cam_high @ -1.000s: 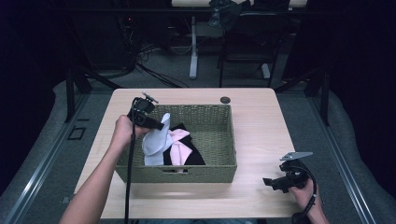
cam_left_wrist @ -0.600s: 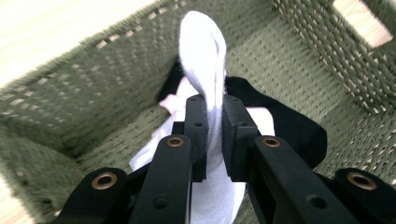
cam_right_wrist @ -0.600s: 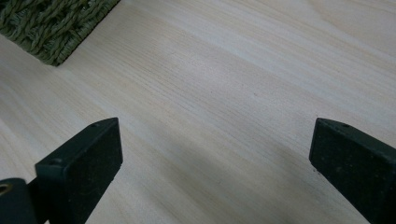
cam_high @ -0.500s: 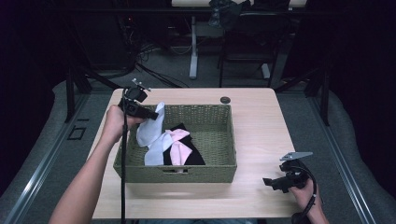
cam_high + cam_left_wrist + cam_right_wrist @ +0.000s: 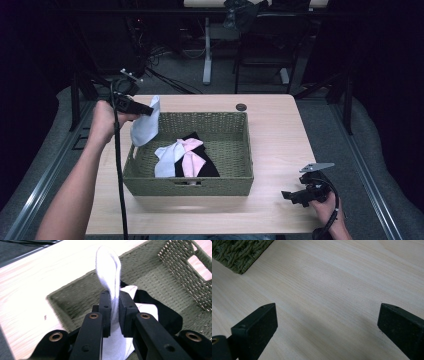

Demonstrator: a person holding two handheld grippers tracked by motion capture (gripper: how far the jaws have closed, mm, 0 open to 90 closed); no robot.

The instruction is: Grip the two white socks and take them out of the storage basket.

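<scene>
My left gripper point(image 5: 150, 111) is shut on a white sock point(image 5: 145, 126), held above the back left corner of the green woven basket point(image 5: 235, 181). In the left gripper view the white sock point(image 5: 109, 272) is pinched between the jaws of my left gripper point(image 5: 114, 315), its end sticking up and the rest hanging below. Inside the basket lie another white sock point(image 5: 166, 157), a pink sock point(image 5: 190, 159) and a black garment point(image 5: 206, 167). My right gripper point(image 5: 289, 196) rests low over the table's front right corner, jaws wide apart with bare wood between them in the right gripper view point(image 5: 327, 325).
A small dark round object point(image 5: 241, 107) lies on the light wooden table point(image 5: 280, 135) behind the basket. A basket corner point(image 5: 239, 252) appears at the upper left of the right gripper view. Chairs and stands crowd the dark floor beyond the table.
My left gripper has lifted the white sock up and to the left, out of the pile toward the basket's back left corner. The right gripper has stayed put.
</scene>
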